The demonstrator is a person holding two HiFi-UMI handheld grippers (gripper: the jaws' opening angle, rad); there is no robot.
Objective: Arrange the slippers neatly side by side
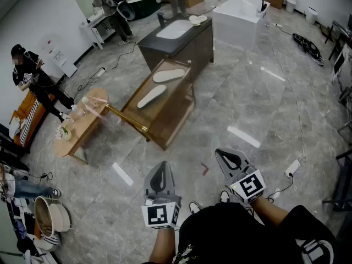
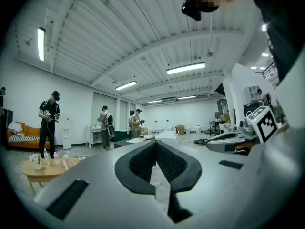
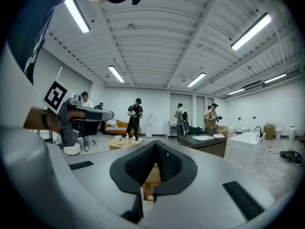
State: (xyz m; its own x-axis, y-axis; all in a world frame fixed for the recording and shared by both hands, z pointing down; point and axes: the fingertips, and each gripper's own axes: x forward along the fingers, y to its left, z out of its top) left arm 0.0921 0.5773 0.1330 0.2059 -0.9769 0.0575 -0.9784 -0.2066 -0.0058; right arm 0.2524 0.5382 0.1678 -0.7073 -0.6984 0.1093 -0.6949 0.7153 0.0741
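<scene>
A person in a dark shirt (image 1: pixel 236 236) stands on a grey marble floor (image 1: pixel 258 98), holding the left gripper (image 1: pixel 160 174) and the right gripper (image 1: pixel 231 159) out level. Both are well short of a low wooden bench (image 1: pixel 175 108). Seen from its own camera, the left gripper (image 2: pixel 156 145) is clenched, its ribbed pads pressed together with nothing between them. The right gripper (image 3: pixel 155 145) is likewise clenched on nothing.

Two pale slippers lie on the bench top and do not touch. The far slipper (image 1: pixel 168 76) is at the end of the bench away from the person and the near slipper (image 1: pixel 151 97) is just this side of it. They are set roughly end to end and at slightly different angles.

Beyond the bench stands a dark cabinet (image 1: pixel 190 45) with a white basin (image 1: pixel 175 29), and beyond that a white bathtub (image 1: pixel 237 16). Left of the bench is a small round wooden table (image 1: pixel 82 124), with a person in black (image 1: pixel 28 76) past it.
</scene>
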